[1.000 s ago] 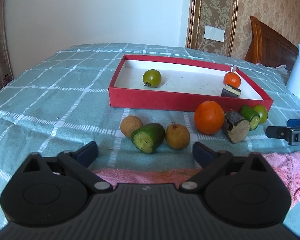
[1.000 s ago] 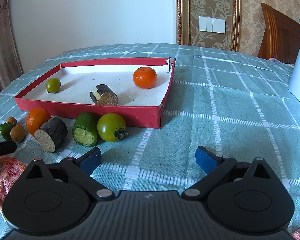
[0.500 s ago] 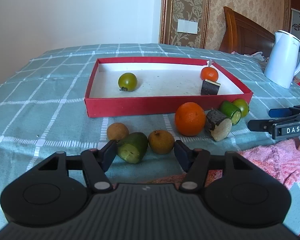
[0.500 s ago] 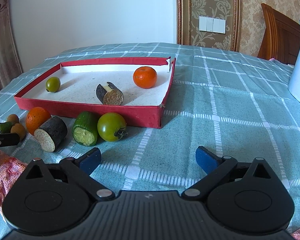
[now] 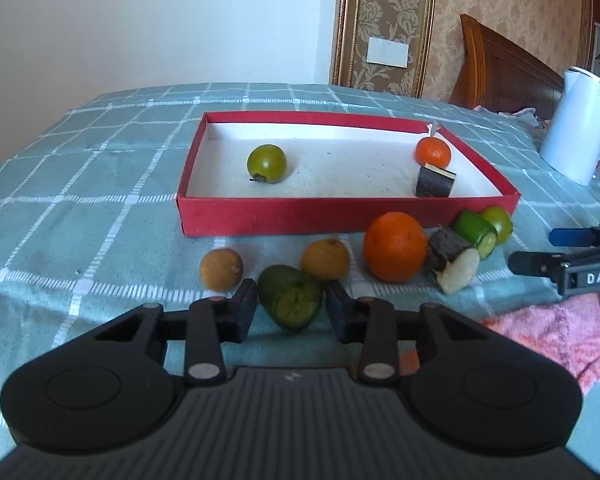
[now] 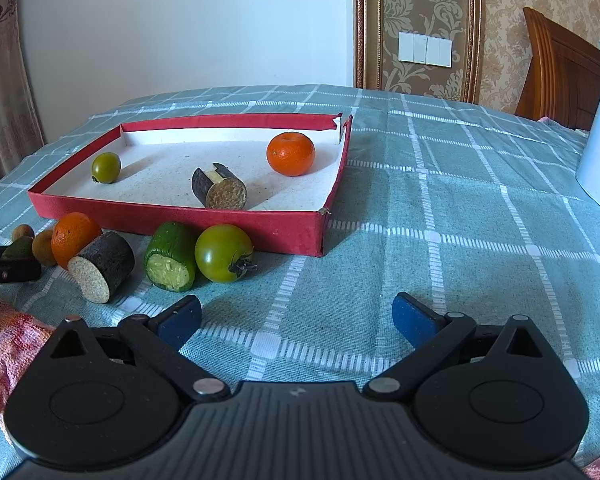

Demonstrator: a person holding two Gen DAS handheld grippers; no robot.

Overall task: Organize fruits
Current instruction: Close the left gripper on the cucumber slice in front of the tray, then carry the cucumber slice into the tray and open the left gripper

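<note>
While its jaws were closing, the left gripper [image 5: 291, 307] straddled the green piece [image 5: 290, 296] at lower centre, cut end toward the camera, pads beside its flanks, contact unclear; the right gripper [image 6: 296, 318] gaped empty, tray [image 5: 340, 214] above

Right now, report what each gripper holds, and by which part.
Left gripper is closing around the cut green fruit, flanking its sides; pad contact cannot be confirmed. Right gripper is open and holds nothing.

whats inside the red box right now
A green tomato, a small orange and a dark cut cylinder piece lie in the red cardboard box; nothing there looks hidden.
</note>
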